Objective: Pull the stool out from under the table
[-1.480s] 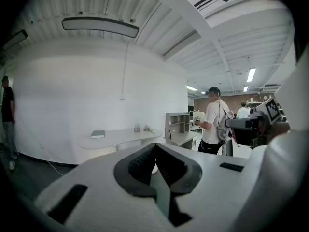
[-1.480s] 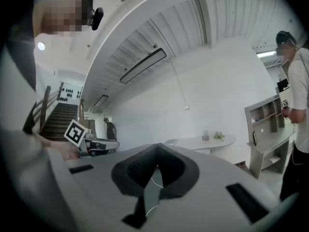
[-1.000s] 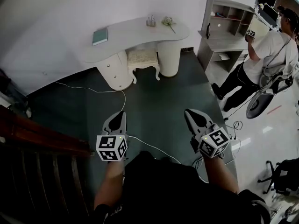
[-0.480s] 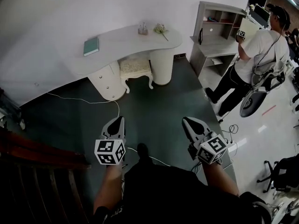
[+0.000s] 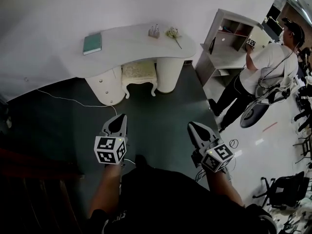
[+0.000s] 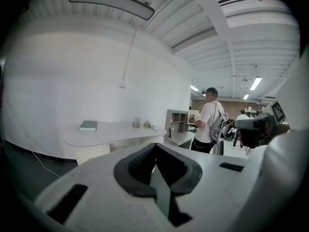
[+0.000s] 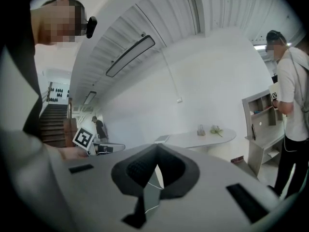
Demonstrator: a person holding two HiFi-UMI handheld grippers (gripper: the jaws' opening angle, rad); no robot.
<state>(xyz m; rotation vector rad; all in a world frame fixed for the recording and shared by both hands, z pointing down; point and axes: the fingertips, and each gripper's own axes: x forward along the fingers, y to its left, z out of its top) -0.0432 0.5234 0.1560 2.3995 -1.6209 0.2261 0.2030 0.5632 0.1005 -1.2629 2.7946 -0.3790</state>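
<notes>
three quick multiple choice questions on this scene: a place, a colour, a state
1. The stool is: A on the table; B under the table; C in a gripper.
2. The book's colour: A red; B black; C teal.
3. The left gripper's jaws: A shut, empty; B wide open; C shut on the book.
Answers: B, its seat sits between the table's pedestals; C, its cover is teal; A, they meet with nothing between.

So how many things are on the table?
3: a green book at the left end, and a small clear holder and a flower side by side near the right end.
</notes>
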